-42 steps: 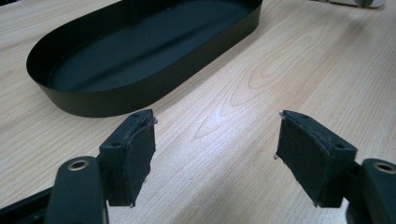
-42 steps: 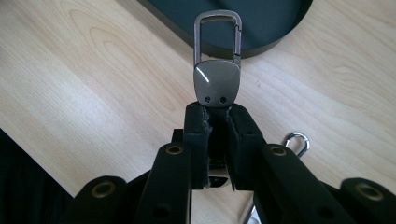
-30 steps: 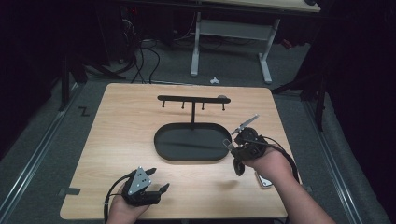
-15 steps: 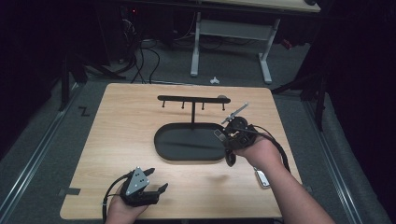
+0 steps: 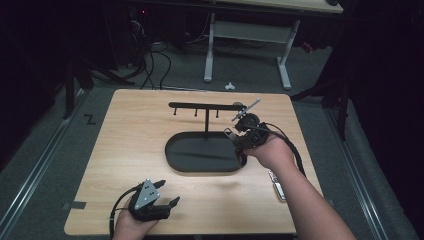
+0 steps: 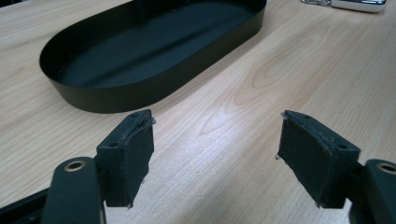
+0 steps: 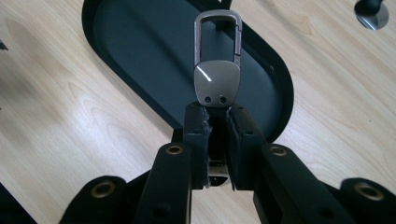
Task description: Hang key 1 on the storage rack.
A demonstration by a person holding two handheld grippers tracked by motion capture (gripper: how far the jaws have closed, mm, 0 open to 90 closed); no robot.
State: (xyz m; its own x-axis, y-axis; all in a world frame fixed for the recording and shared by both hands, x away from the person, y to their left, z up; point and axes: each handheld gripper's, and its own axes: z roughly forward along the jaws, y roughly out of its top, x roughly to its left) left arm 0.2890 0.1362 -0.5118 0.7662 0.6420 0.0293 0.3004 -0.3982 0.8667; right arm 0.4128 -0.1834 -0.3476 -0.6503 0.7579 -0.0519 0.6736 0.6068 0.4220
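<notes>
My right gripper [image 5: 242, 120] [image 7: 217, 112] is shut on the flat end of a grey metal carabiner clip [image 7: 217, 70] [image 5: 248, 108]. The clip's loop points up and away, close to the right end of the black hook rack [image 5: 205, 105]. The rack stands on a post in a black oval tray [image 5: 200, 155] [image 7: 140, 42] [image 6: 154, 51], and the right gripper hangs over the tray's right end. My left gripper [image 5: 169, 192] [image 6: 215, 140] rests near the table's front left edge, open, with bare wood between its pads.
A small silver metal item [image 5: 276, 184] [image 6: 357, 3] lies on the wooden table [image 5: 125, 150] to the right of the tray, beside the right forearm. A round dark knob [image 7: 371, 11] shows at the top right of the right gripper view. Desk legs and cables stand beyond the table.
The right gripper has carried the clip up and away from the person, from the tray's right rim toward the rack's right end. The left gripper has stayed put.
</notes>
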